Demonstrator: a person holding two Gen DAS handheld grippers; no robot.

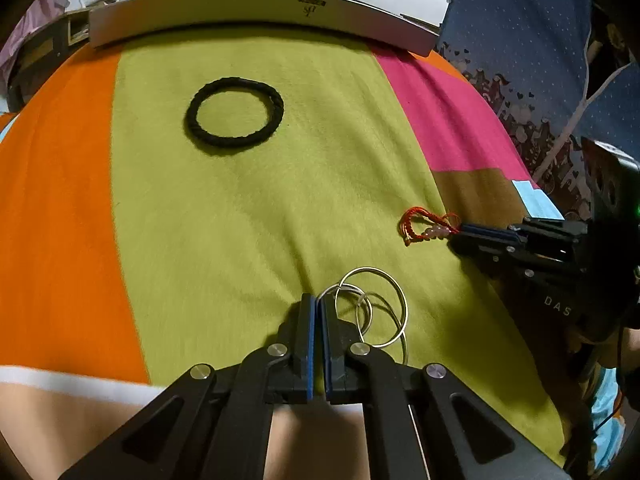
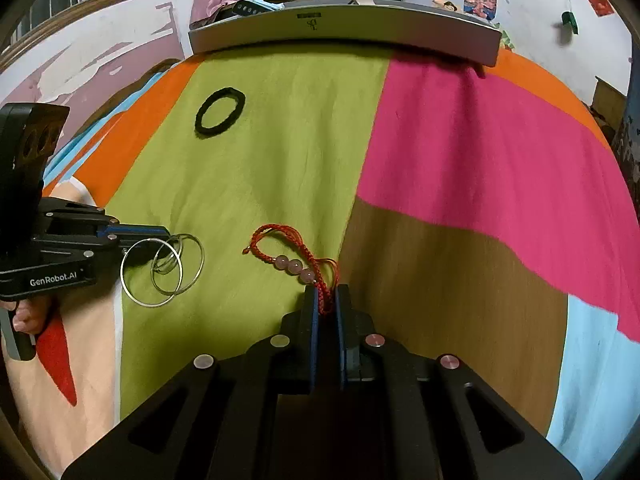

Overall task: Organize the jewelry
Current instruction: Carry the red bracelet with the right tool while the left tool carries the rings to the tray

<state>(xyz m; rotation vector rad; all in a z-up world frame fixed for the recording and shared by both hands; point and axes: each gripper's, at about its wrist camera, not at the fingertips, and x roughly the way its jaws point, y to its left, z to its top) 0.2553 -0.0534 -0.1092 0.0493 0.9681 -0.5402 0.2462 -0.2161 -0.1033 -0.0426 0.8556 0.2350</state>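
My left gripper (image 1: 317,300) is shut on a bunch of thin silver bangles (image 1: 374,312), which hang off its tips over the green patch of the cloth. In the right wrist view those silver bangles (image 2: 162,270) dangle from the left gripper (image 2: 166,236) at the left. My right gripper (image 2: 326,300) is shut on the cord of a red braided bracelet (image 2: 288,252) with three pink beads. From the left wrist view the red bracelet (image 1: 424,224) sticks out of the right gripper (image 1: 460,230). A black braided bangle (image 1: 234,112) lies flat farther back on the green.
A grey flat box (image 1: 256,12) runs along the far edge of the bed. The multicoloured patchwork cloth (image 2: 480,140) covers the whole surface. A blue patterned curtain (image 1: 532,60) hangs at the right. A hand (image 2: 26,316) holds the left gripper's handle.
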